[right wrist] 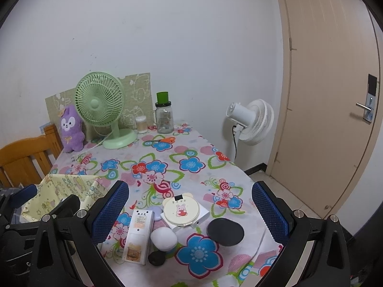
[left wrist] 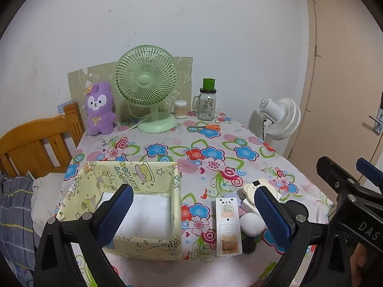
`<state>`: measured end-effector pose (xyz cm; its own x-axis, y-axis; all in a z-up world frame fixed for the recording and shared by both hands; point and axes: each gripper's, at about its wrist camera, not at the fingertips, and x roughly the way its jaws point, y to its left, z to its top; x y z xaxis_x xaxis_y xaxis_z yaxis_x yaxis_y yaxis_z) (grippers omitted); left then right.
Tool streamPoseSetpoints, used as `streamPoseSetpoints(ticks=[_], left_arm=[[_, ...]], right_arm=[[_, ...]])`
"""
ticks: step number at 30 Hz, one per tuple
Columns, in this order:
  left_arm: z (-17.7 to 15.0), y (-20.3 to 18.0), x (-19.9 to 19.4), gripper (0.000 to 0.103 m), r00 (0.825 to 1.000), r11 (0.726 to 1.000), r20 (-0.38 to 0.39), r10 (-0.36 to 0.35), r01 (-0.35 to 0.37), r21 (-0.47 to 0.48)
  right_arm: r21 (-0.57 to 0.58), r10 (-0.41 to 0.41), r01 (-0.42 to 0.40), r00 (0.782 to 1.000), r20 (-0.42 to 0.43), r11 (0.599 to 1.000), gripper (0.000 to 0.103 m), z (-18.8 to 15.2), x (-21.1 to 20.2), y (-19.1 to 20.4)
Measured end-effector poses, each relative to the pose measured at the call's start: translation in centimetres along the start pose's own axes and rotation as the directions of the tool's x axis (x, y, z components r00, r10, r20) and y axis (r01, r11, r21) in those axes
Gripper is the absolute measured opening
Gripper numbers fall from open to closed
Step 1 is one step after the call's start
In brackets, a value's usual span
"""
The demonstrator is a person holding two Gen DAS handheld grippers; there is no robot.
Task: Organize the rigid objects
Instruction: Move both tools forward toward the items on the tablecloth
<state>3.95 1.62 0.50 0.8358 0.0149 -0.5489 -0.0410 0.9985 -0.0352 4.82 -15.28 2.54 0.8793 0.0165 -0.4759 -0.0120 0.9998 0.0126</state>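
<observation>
A yellow cartoon-print fabric box (left wrist: 134,174) (right wrist: 64,186) sits at the table's near left, with only a white lining showing inside. Right of it lies a cluster: a white rectangular remote-like box (left wrist: 227,224) (right wrist: 140,234), a white ball (left wrist: 251,223) (right wrist: 164,239), a small dark lump (right wrist: 156,258), a round cream compact with a rabbit picture (right wrist: 181,211) on a white block (right wrist: 202,214), and a black disc (right wrist: 225,231). My left gripper (left wrist: 194,215) hovers open, spanning the box's right side and the cluster. My right gripper (right wrist: 191,215) hovers open over the cluster. Both hold nothing.
At the back of the flowered tablecloth (right wrist: 191,167) stand a green desk fan (left wrist: 147,86), a purple plush (left wrist: 99,108), a cotton-swab tub (left wrist: 180,108), a glass jar with a green lid (left wrist: 207,100) and orange scissors (left wrist: 208,127). A wooden headboard (left wrist: 36,143) is left; a white fan (right wrist: 251,122) and a door right.
</observation>
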Motion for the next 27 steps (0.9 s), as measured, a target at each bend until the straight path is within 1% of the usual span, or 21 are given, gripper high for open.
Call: streamPoseSetpoints(ticks=[2, 10, 27], left_arm=[[-0.01, 0.1, 0.08, 0.102, 1.0, 1.0, 0.002, 0.014, -0.013, -0.004], [-0.03, 0.39, 0.29, 0.102, 1.0, 1.0, 0.003, 0.027, -0.027, -0.009], [0.08, 0.72, 0.65, 0.102, 0.999, 0.999, -0.001, 0.043, -0.043, -0.02]], right_arm=[[-0.002, 0.002, -0.002, 1.0, 0.0, 1.0, 0.103, 0.04, 0.08, 0.0], [-0.007, 0.003, -0.003, 1.0, -0.001, 1.0, 0.103, 0.04, 0.24, 0.1], [-0.02, -0.013, 0.013, 1.0, -0.021, 1.0, 0.103, -0.28, 0.74, -0.33]])
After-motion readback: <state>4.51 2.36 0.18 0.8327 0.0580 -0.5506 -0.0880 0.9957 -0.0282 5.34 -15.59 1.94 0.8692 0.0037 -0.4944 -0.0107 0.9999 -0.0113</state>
